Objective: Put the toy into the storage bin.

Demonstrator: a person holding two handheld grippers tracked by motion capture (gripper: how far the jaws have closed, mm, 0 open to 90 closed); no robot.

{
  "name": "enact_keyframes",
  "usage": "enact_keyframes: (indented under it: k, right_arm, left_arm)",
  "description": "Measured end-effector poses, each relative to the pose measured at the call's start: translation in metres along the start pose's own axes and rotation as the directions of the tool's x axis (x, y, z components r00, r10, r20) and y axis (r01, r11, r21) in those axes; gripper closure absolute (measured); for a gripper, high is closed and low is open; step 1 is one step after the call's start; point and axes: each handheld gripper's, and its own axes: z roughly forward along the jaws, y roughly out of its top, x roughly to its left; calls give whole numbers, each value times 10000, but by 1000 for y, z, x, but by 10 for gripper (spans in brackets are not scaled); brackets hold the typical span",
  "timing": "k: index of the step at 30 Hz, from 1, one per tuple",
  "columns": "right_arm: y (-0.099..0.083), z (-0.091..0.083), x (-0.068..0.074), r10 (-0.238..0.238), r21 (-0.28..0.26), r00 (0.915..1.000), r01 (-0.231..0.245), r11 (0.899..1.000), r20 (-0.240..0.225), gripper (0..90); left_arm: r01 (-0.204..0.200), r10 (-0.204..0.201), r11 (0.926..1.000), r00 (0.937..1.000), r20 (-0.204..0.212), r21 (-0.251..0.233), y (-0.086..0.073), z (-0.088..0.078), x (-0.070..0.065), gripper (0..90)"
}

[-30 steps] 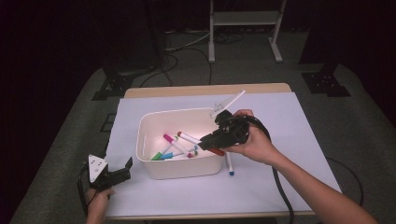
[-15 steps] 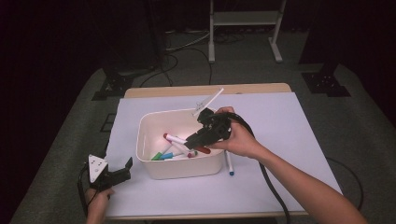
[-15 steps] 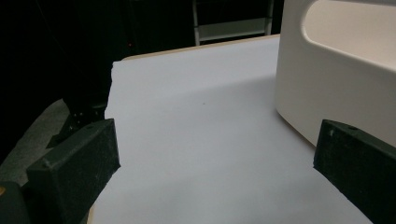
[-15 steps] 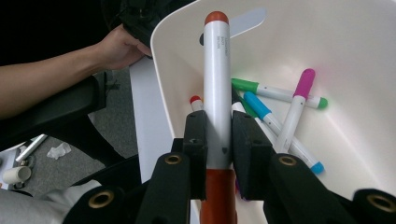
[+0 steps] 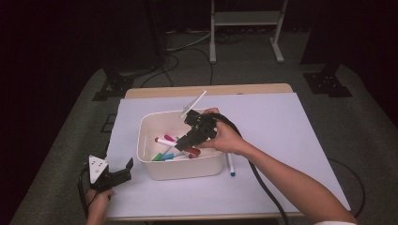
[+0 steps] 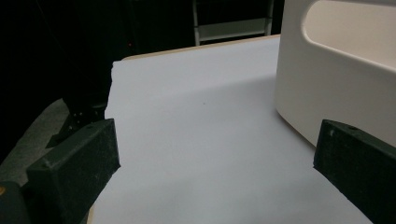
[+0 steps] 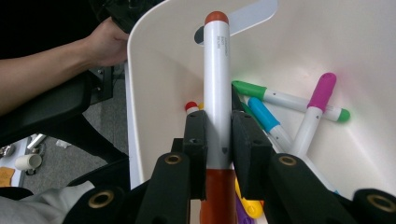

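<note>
Markers fill my count: several inside the white plastic bin [image 5: 178, 166], one blue-tipped white marker [image 5: 230, 165] on the paper just right of it. My right gripper [image 7: 218, 135] clamps an orange-capped white marker [image 7: 217, 84] over the bin; my left gripper [image 6: 215, 158] sits wide open, left of the bin.

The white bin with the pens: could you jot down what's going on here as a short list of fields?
Work in hand: putting marker pens into a white bin
Right tool: shut on an orange-capped marker, held over the bin's inside
Left tool: open, holding nothing, near the table's front left corner beside the bin
In the bin: a pink-capped marker, a green marker, a blue marker, and more
Outside the bin: a blue-tipped marker lying on the white sheet to its right
</note>
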Motion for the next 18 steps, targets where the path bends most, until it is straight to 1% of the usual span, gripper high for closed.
enact_keyframes:
  k: [4,7,8,10,11,13,14,15,16,18]
  right_arm:
    - [1,9,-2,-88,299,10000,87,9995,19,755]
    - [2,12,-1,-201,355,9998,199,9992,39,755]
    - [2,13,0,-151,440,9999,151,9989,-5,755]
    - [3,15,0,-164,644,9999,161,9978,46,755]
    - [3,16,1,-213,667,9998,211,9975,21,754]
    - [4,19,0,-168,807,9999,170,9966,-35,749]
    - [5,20,1,-193,910,9998,191,9957,19,741]
    - [5,21,1,-237,917,9997,231,9955,47,697]
    - [6,22,0,-217,980,9998,221,9949,-49,685]
    - [6,22,3,-284,1027,9995,267,9944,154,671]
  left_arm:
    - [-20,20,10000,10000,-3,-12,0,0,0,0]
    - [-35,35,10000,10000,1,0,0,0,0,0]
    - [-32,32,10000,10000,7,-2,0,0,0,0]
    - [-1,1,10000,10000,0,7,0,0,0,0]
    - [-8,8,10000,10000,5,-2,0,0,0,0]
    - [-21,21,10000,10000,13,0,0,0,0,0]
    - [-2,2,10000,10000,15,8,0,0,0,0]
    - [5,-5,10000,10000,15,21,0,0,0,0]
    - [4,-4,10000,10000,17,19,0,0,0,0]
    - [-3,3,10000,10000,13,1,0,0,0,0]
